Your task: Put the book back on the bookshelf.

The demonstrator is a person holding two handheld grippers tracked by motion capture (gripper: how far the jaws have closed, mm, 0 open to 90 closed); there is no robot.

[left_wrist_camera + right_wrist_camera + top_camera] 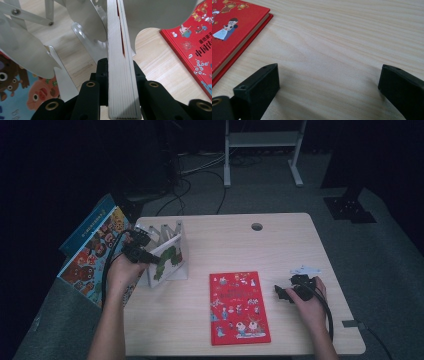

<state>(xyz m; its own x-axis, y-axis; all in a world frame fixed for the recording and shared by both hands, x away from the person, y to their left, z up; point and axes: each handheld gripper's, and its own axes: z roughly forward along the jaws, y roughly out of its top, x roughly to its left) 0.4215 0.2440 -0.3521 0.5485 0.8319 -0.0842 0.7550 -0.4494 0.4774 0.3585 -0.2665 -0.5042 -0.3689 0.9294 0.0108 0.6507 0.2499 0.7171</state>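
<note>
High view: wooden table (280, 240) at centre of frame, dark floor around it. Left gripper (142, 251) sits at left of centre, at the table's left edge, in the person's left hand (120, 272). Its jaws are clamped on a white-covered picture book (167, 257), which stands on edge, tilted, in a metal folding book rack (172, 232) with rounded silver dividers. Left gripper view: the book's page block (122, 62) runs up the middle of the frame, pinched on both sides by the black jaws, with a thin red line showing along the cover edge; the jaws are closed only as far as the book's thickness allows. Rack dividers (27, 50) fan out across the upper left of that frame. A colourful picture book (92, 252) with cartoon animals leans off the table's left side, left of the rack. A red book (239, 307) lies flat at lower centre, cover up. Right gripper (285, 294) rests at lower right of the high view, just right of the red book, in the right hand (310, 307). Right gripper view: jaws spread wide, nothing between them, bare wood beneath; the red book's corner (234, 30) sits at upper left.
</note>
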